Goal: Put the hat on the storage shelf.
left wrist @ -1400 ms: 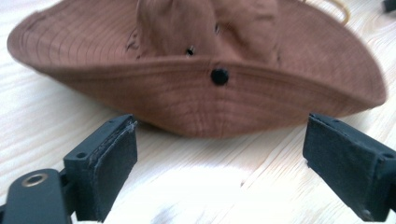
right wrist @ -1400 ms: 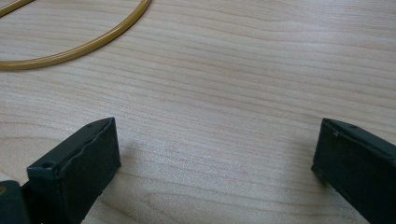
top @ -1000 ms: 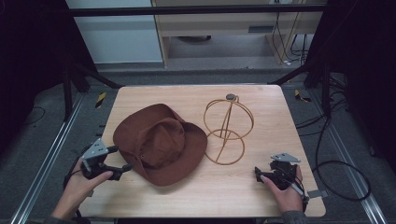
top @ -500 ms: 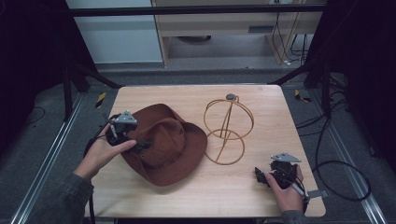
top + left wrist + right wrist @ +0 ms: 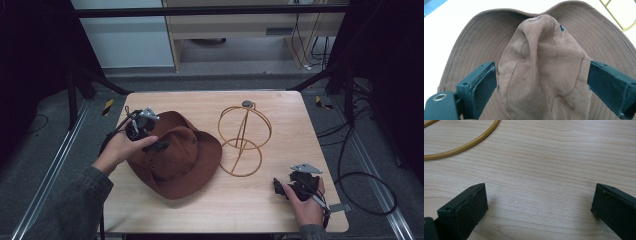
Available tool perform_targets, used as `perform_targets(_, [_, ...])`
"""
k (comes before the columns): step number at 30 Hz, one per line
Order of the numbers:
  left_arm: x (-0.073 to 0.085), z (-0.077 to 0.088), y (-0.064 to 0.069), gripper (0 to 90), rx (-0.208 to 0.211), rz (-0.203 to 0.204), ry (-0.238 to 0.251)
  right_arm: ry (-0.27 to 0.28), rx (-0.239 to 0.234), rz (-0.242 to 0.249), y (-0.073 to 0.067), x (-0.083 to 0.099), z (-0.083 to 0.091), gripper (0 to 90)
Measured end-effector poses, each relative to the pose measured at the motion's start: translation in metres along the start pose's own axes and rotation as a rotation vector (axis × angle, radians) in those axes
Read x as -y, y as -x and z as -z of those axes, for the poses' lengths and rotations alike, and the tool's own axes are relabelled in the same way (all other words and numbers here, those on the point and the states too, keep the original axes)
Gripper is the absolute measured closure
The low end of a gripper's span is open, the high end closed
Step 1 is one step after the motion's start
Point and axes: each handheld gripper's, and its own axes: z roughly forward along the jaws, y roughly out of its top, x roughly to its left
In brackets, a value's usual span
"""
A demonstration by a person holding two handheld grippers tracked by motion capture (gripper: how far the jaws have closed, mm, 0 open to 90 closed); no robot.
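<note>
- Currently, work is at the gripping stage: the left gripper (image 5: 156, 145) sits over the brown hat (image 5: 185, 160), and nothing has been lifted.
- Left gripper: the left gripper view shows its jaws spread wide, one on each side of the hat's crown (image 5: 541, 70). The left jaw is at or just beside the crown; the right jaw stands slightly apart from it. No squeeze on the fabric is visible, so the claw counts as open.
- Hat position: the hat lies flat on the left half of the wooden table (image 5: 210, 210), brim down, crown up. Its brim edge is near the base ring of the wire hat stand (image 5: 243, 137); whether they touch cannot be told.
- Hat stand: it stands upright in the middle of the table, bare, with nothing resting on it.
- Right gripper (image 5: 292, 184): it rests near the front right corner of the table, well apart from the hat. The right gripper view shows its jaws wide open over bare wood, holding nothing, with part of the stand's base ring (image 5: 464, 145) farther off.
- Remaining, as a judgement: close on the crown, lift the hat, and set it on the stand.
- Markings: no brand, label or readable writing appears on the hat, the stand, the table or either gripper.
</note>
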Motion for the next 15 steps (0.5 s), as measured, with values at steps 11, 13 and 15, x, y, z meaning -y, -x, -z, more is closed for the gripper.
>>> perform_targets(11, [-0.017, -0.03, 0.005, 14.3, -0.019, -0.065, -0.1, -0.001, 0.0, -0.003, 0.0, 0.0, 0.0, 0.4])
perform_targets(13, [-0.017, -0.033, 0.004, 16.6, -0.019, -0.066, -0.107, -0.002, 0.0, -0.003, 0.0, 0.0, 0.0, 0.4])
perform_targets(15, [-0.017, -0.039, 0.002, 19.7, -0.019, -0.07, -0.123, -0.001, 0.001, -0.001, 0.0, 0.0, 0.0, 0.4])
